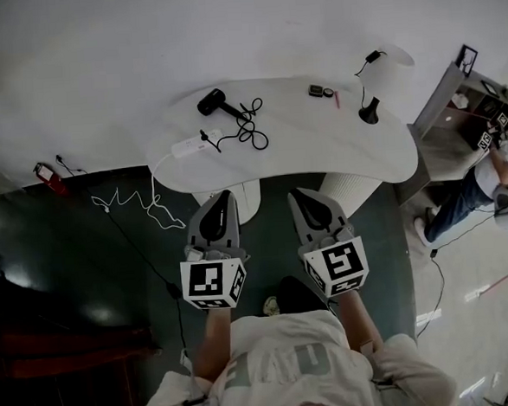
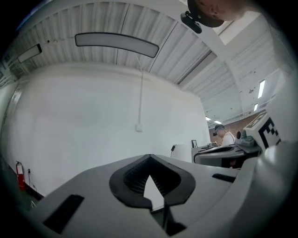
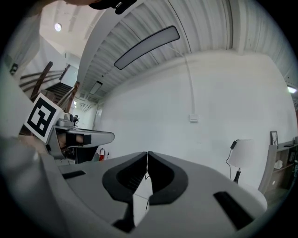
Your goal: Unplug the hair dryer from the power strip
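Observation:
The black hair dryer lies on the far left part of the white table. Its black cord coils beside it and runs to a plug at the white power strip. Both grippers hover short of the table's near edge, pointing toward it. My left gripper is shut with nothing in it. My right gripper is also shut and holds nothing. Neither gripper view shows the dryer or the strip.
A white lamp stands at the table's far right, with small items and a red pen near it. A white cable trails on the dark floor at left. A person works at a desk on the right.

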Action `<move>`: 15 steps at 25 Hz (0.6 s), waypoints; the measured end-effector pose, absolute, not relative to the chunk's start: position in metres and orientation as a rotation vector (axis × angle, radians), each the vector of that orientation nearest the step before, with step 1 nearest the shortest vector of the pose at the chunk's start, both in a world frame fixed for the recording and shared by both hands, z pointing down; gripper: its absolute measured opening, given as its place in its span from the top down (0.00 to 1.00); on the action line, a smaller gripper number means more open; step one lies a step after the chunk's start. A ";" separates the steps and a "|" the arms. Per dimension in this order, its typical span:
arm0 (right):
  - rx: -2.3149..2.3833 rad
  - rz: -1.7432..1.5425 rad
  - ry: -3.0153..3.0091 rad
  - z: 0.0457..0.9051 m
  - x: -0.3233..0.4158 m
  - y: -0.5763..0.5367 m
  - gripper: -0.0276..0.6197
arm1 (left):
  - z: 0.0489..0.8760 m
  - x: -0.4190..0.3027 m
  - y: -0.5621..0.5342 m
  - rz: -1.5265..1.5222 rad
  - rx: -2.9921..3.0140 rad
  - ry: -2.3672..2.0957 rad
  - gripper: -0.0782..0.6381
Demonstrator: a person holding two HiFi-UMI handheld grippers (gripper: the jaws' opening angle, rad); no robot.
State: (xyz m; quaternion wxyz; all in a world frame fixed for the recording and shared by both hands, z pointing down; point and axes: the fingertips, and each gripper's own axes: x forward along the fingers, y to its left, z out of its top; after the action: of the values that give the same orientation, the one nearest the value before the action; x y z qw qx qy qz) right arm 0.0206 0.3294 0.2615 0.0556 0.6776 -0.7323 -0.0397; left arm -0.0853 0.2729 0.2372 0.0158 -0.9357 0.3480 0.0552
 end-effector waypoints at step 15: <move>2.158 -0.113 -2.180 0.262 0.091 0.254 0.93 | 0.228 -0.036 0.197 0.249 -2.886 1.021 0.88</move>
State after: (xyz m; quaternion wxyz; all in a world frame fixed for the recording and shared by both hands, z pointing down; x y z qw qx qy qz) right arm 0.0907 0.2544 0.2616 0.0357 0.7026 -0.7097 -0.0367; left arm -0.0360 0.1970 0.2281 0.0351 -0.9391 0.3323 0.0809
